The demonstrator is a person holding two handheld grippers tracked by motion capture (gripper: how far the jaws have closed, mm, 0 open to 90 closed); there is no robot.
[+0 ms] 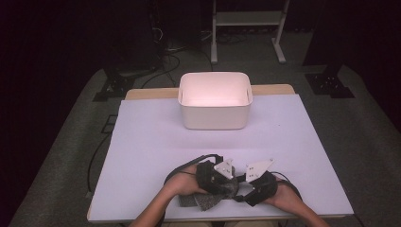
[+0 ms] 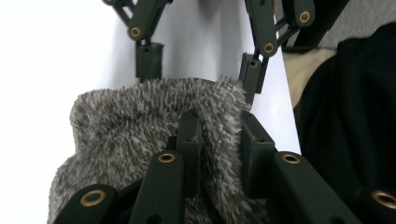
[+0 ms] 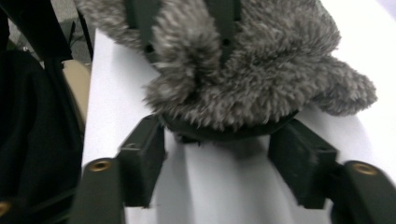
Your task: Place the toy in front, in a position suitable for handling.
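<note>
Sock (image 1: 208, 199), grey and fuzzy, flat on white table (image 1: 151, 142) at near edge, between two hands. Left hand (image 1: 182, 183) around left tool (image 1: 226, 185), pointing right. Left tool's jaws pressed onto a fold of sock (image 2: 154, 126) in left gripper view, fuzz bunched between them. Right tool (image 2: 201, 70) seen beyond, jaws spread past sock's far edge. White bin (image 1: 214, 100) upright at table's far middle, well apart from sock. Right tool (image 1: 240, 194) in right hand (image 1: 283, 195), pointing left, close to left tool. In right gripper view, right tool (image 3: 219, 140) spread wide, jaws either side of sock's (image 3: 261, 65) edge, gripping nothing. Left tool (image 3: 187, 32) there pinching sock from far side.
</note>
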